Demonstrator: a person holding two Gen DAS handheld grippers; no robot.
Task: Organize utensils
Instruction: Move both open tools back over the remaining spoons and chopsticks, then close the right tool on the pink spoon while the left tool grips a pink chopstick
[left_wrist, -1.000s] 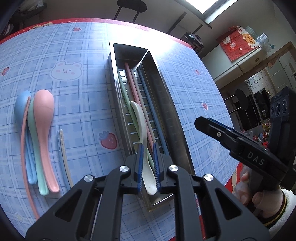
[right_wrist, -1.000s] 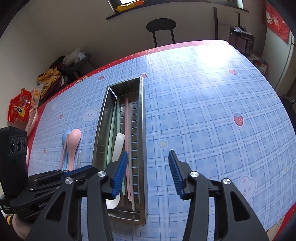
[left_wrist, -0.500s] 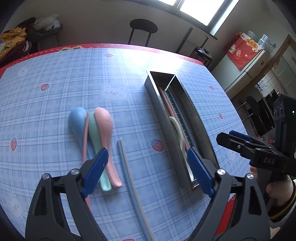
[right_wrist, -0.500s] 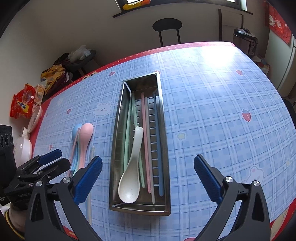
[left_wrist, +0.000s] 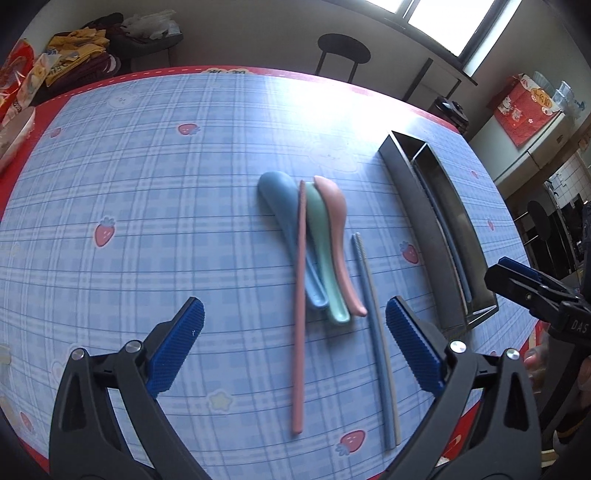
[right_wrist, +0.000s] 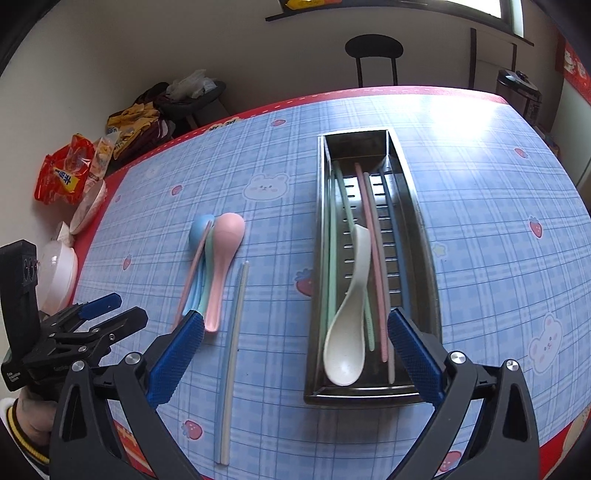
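A steel utensil tray holds a white spoon and several coloured chopsticks and straws. It shows at the right in the left wrist view. On the cloth lie a blue spoon, a green spoon and a pink spoon stacked side by side, a pink chopstick over them, and a blue and cream straw pair. My left gripper is open and empty, just short of the spoon handles. My right gripper is open and empty near the tray's near end.
The round table has a blue checked cloth with a red border. Snack bags and bowls sit off the left edge. A black stool stands behind the table.
My left gripper let go of the white spoon in the tray, opened wide and swung left over the loose spoons. My right gripper opened wide and drew back from the tray.
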